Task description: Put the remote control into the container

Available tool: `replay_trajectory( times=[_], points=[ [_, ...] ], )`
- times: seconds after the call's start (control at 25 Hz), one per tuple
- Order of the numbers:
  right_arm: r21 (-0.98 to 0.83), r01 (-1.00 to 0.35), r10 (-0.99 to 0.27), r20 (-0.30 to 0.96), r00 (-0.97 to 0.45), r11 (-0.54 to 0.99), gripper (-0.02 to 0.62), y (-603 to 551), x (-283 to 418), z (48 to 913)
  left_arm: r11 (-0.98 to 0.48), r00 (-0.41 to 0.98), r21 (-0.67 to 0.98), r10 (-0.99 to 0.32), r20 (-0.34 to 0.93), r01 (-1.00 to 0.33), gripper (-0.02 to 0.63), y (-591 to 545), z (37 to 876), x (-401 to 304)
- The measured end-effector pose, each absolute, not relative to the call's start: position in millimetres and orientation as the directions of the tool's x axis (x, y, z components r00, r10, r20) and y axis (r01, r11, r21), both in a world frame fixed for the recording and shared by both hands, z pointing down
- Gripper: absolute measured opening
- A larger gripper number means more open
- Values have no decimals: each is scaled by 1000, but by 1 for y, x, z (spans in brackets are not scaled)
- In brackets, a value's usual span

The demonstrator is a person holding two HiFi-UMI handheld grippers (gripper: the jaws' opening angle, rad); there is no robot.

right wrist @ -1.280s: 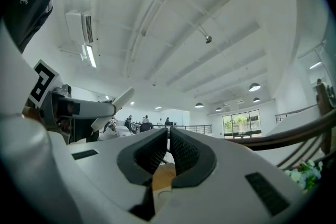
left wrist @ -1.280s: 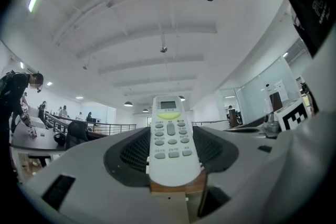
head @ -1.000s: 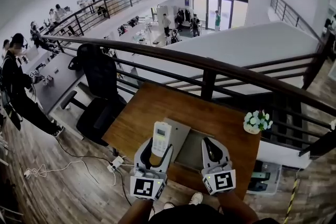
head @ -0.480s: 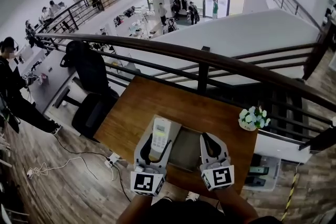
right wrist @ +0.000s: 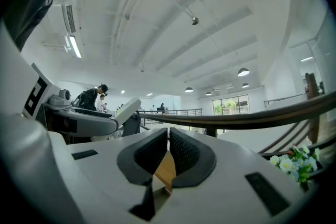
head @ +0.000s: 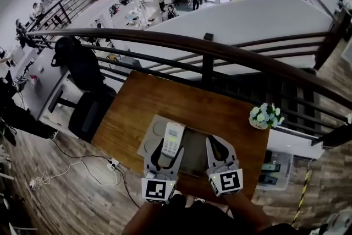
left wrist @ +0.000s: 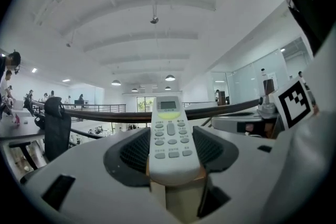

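Wooden table (head: 165, 102) bears container (head: 149, 137), flowers (head: 265, 115); left hand-held gripper (head: 168, 150) pinches remote (head: 173, 135), right hand-held gripper (head: 215, 144) pressed together.

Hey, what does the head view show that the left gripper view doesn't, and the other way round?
Only the head view shows the wooden table, the grey container lying on it, and the flowers at the table's right edge.

Only the left gripper view shows the remote control face-on with its buttons and small display, the pads pressing its sides, and the ceiling lamps.

Both show the remote control clamped in the left gripper, the dark railing beyond, and at least part of the right gripper.
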State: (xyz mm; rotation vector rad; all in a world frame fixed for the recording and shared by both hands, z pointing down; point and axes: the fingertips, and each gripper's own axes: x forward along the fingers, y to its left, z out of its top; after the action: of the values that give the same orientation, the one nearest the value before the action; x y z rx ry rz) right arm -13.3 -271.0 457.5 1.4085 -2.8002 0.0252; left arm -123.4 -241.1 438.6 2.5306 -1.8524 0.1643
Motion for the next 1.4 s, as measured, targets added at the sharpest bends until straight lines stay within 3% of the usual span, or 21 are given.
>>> replay_trajectory(
  times=[1.4],
  points=[
    [-55, -851, -825, 222, -520, 522, 31, -282, -1, 567, -404, 370, 20, -816, 444, -915, 258, -262, 627, -94]
  ],
)
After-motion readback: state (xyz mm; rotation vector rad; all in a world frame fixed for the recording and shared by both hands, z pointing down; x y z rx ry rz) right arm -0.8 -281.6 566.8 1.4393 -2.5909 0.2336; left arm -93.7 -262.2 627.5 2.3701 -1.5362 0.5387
